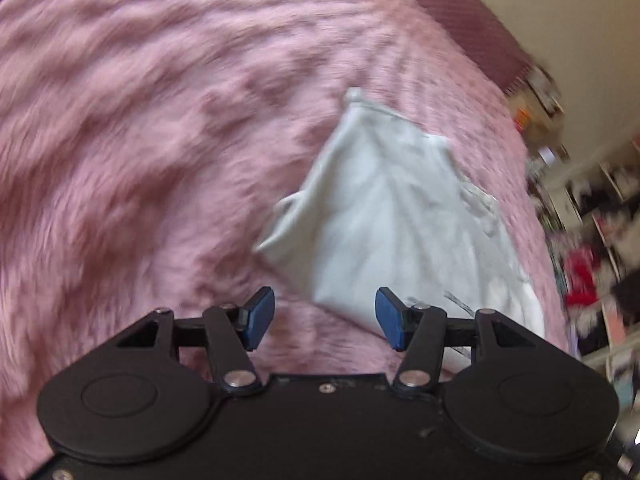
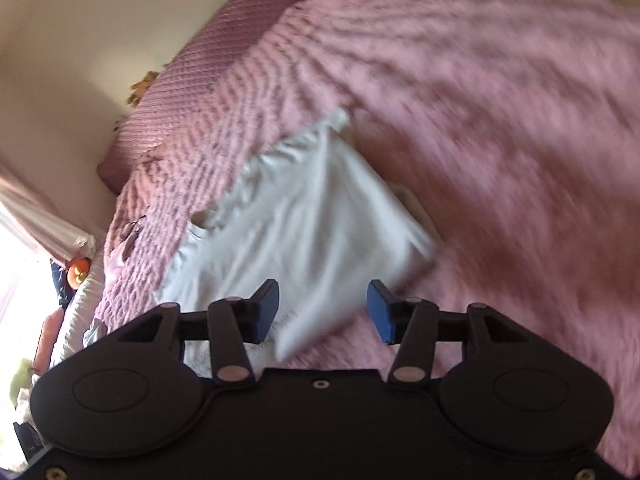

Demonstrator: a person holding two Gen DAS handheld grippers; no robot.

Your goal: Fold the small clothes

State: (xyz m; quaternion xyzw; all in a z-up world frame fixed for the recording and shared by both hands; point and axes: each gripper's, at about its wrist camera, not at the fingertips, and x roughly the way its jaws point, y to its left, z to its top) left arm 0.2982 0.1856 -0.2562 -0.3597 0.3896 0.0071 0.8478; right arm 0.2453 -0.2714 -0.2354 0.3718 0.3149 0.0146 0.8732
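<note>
A small pale-white cotton garment [image 1: 384, 216] lay flat on the fuzzy pink ribbed blanket [image 1: 140, 120], and it served as the landmark for everything else. In the left wrist view, the left gripper [image 1: 325, 318] hung just short of the garment's near corner, its blue-padded jaws standing partly apart with nothing between them; only blanket and the tip of the cloth showed through the gap. The garment there looked like a folded panel, with a doubled edge and a hem or strap poking out on its left side and a rumpled, lacy-looking edge on its right, though blur made the detail uncertain. Beyond the garment's far end sat a mauve quilted pillow [image 1: 476, 20] against the wall.

In the right wrist view, the right gripper [image 2: 323, 311] hovered above the garment's near edge, its jaws likewise partly apart and gripping nothing; cloth lay below the gap but the pads did not press on it. The same garment [image 2: 304, 216] showed a clean, straight folded side on its right.

By my judgement at least one fold was already laid in and both tongs were free; a further fold and smoothing probably remained
</note>
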